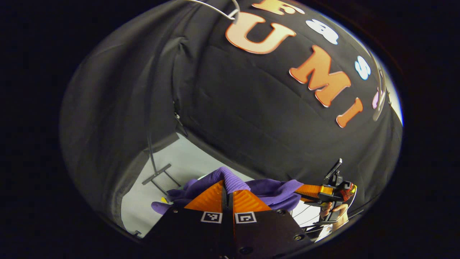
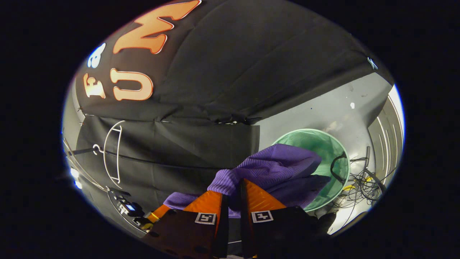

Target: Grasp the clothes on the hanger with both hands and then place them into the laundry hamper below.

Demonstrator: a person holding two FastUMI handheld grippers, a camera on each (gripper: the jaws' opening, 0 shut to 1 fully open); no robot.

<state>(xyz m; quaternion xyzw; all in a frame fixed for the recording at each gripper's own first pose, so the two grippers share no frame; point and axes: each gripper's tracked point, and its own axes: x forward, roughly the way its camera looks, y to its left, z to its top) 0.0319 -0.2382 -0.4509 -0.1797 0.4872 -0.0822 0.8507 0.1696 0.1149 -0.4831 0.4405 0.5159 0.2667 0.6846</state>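
A purple knitted garment [image 1: 266, 192] hangs stretched between both grippers, off the hanger. My left gripper [image 1: 228, 184] is shut on a fold of it. Farther right in the left gripper view, my right gripper [image 1: 306, 192], held by a hand [image 1: 336, 212], grips the garment's other end. In the right gripper view, my right gripper [image 2: 231, 186] is shut on the purple garment [image 2: 276, 165], which droops over the near rim of the round green laundry hamper [image 2: 323, 142] on the floor. The bare white wire hanger [image 2: 111, 154] hangs on a rail at the left.
Black cloth walls surround the booth. A tangle of cables [image 2: 359, 180] lies on the grey floor beside the hamper. A thin stand with a flat foot [image 1: 157, 174] rises at the left wall. The white hanger's hook [image 1: 230, 10] shows overhead.
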